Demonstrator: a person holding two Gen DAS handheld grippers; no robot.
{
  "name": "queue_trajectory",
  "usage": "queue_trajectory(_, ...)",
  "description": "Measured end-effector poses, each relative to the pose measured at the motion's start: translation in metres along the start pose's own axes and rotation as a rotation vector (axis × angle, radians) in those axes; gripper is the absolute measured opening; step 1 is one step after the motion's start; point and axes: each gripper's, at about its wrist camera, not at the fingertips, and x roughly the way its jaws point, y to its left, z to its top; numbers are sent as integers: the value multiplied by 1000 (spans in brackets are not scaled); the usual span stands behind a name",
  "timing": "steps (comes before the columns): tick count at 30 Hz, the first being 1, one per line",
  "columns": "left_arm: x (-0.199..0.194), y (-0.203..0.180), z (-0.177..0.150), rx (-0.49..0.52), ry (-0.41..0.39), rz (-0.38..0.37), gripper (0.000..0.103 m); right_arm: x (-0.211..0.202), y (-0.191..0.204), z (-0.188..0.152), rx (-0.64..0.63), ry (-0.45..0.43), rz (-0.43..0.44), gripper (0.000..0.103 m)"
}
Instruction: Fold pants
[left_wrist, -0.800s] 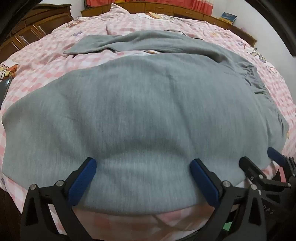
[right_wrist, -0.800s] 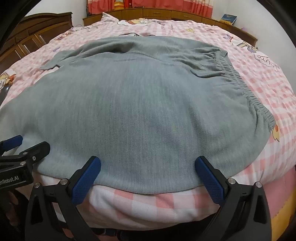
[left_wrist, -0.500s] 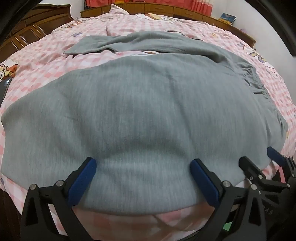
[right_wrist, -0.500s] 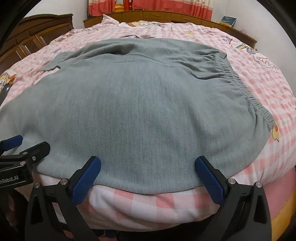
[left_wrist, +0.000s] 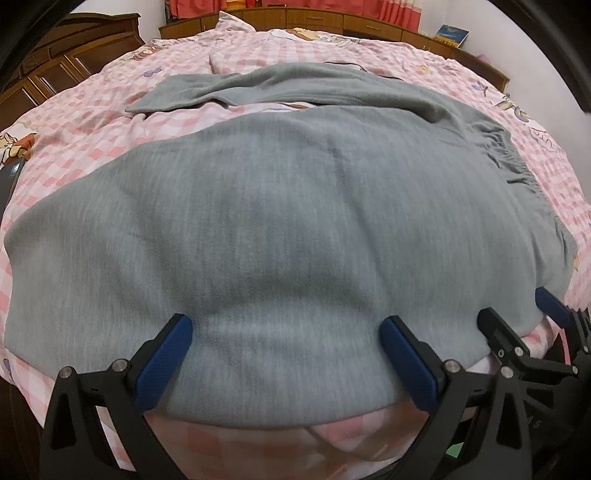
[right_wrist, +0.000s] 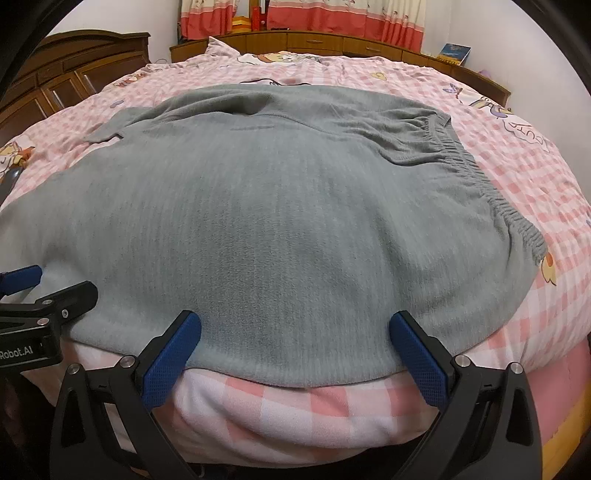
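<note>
Grey pants (left_wrist: 295, 221) lie spread on a pink checked bedspread (left_wrist: 92, 122), waistband (left_wrist: 517, 166) to the right and one leg (left_wrist: 177, 96) stretched along the far side. My left gripper (left_wrist: 284, 325) is open, its blue fingers straddling the pants' near edge without pinching it. In the right wrist view the pants (right_wrist: 277, 203) fill the middle, elastic waistband (right_wrist: 480, 177) at right. My right gripper (right_wrist: 295, 319) is open too, over the near edge, closer to the waistband. Each gripper shows in the other's view: the right gripper (left_wrist: 515, 306) and the left gripper (right_wrist: 59, 280).
The bed's near edge (right_wrist: 295, 417) drops away just under both grippers. A dark wooden wardrobe (right_wrist: 74, 66) stands at the left, a wooden headboard shelf (right_wrist: 332, 40) with a blue book (right_wrist: 456, 51) at the back. A dark flat object (left_wrist: 9, 181) lies at the bed's left edge.
The right wrist view has tipped up a little, showing more of the curtains. The left gripper has barely shifted. Both jaws stay wide and the pants lie unmoved.
</note>
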Motion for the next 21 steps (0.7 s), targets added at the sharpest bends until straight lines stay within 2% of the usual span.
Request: queue_trajectory(21,0,1,-1,-1,-7,1,103,0,0,0,-5,12,8,103)
